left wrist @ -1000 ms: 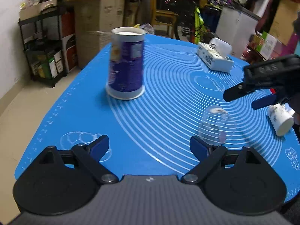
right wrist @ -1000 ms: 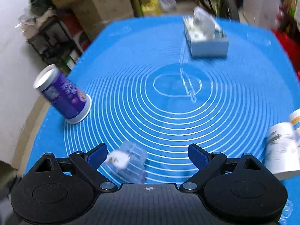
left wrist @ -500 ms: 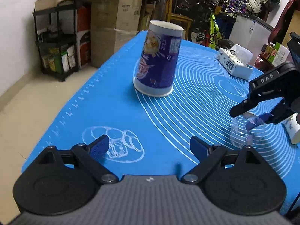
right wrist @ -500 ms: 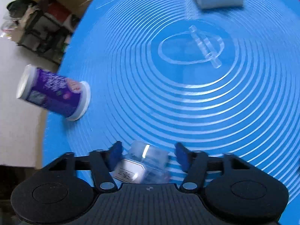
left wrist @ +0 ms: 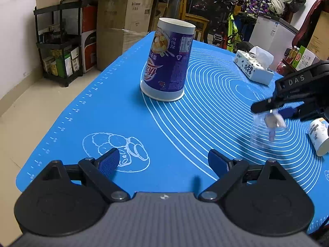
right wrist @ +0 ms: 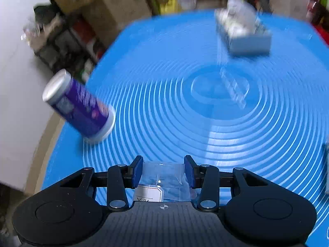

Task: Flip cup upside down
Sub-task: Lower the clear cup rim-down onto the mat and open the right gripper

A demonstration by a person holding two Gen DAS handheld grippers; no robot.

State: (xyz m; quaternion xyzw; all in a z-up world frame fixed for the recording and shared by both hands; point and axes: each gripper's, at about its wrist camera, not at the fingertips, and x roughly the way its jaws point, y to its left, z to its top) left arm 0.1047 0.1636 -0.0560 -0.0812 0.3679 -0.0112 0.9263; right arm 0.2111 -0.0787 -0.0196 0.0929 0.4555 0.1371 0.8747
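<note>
A clear plastic cup with a white label sits between the blue pads of my right gripper, which is shut on it. In the left wrist view the same cup hangs mouth down from the right gripper, just above the blue mat. My left gripper is open and empty over the mat's near edge, to the left of the cup.
A tall purple paper cup stands upside down at mid-mat; it also shows in the right wrist view. A tissue box lies at the back right. A small white cup lies on its side at the right. Shelves and boxes stand beyond the table.
My right gripper has closed on the clear cup and raised it off the mat. My left gripper has drawn back and to the left, still open.
</note>
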